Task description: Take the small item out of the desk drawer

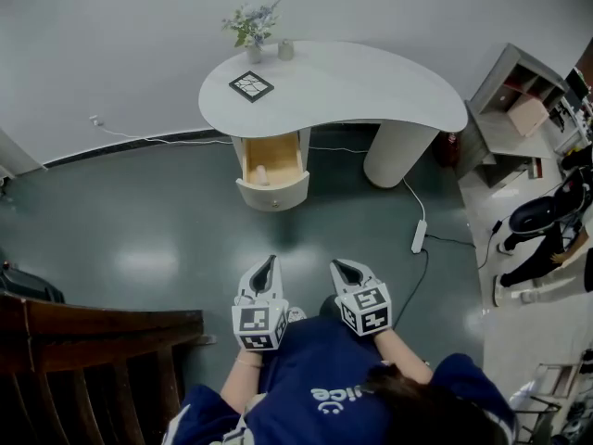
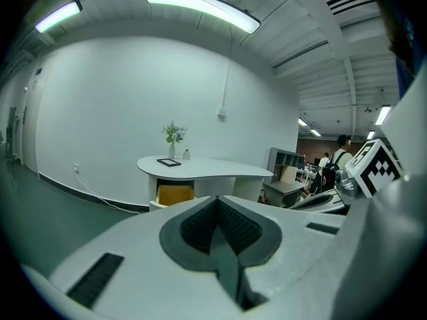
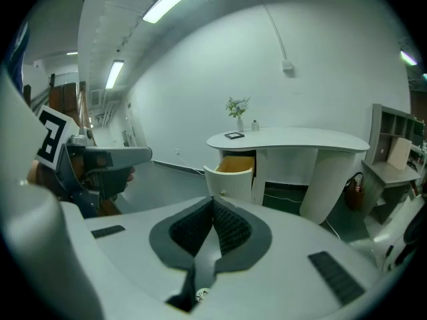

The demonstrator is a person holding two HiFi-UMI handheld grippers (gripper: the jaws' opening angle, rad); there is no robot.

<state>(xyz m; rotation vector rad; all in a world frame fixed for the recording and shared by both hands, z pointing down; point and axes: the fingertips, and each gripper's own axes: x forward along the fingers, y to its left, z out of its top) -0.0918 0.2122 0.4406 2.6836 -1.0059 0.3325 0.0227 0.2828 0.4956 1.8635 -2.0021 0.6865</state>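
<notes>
In the open desk drawer (image 1: pixel 273 193) (pulled out beneath the white kidney-shaped desk (image 1: pixel 352 91)) stands a small pale item (image 1: pixel 261 175). Well short of it, the left gripper (image 1: pixel 267 265) and right gripper (image 1: pixel 343 269) hover, jaws together, empty.

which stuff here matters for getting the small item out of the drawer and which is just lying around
For the job: open drawer, small item inside it, left gripper, right gripper, both shut.
Lying about: flower vase, square frame, power strip, wooden chair, shelf unit.
</notes>
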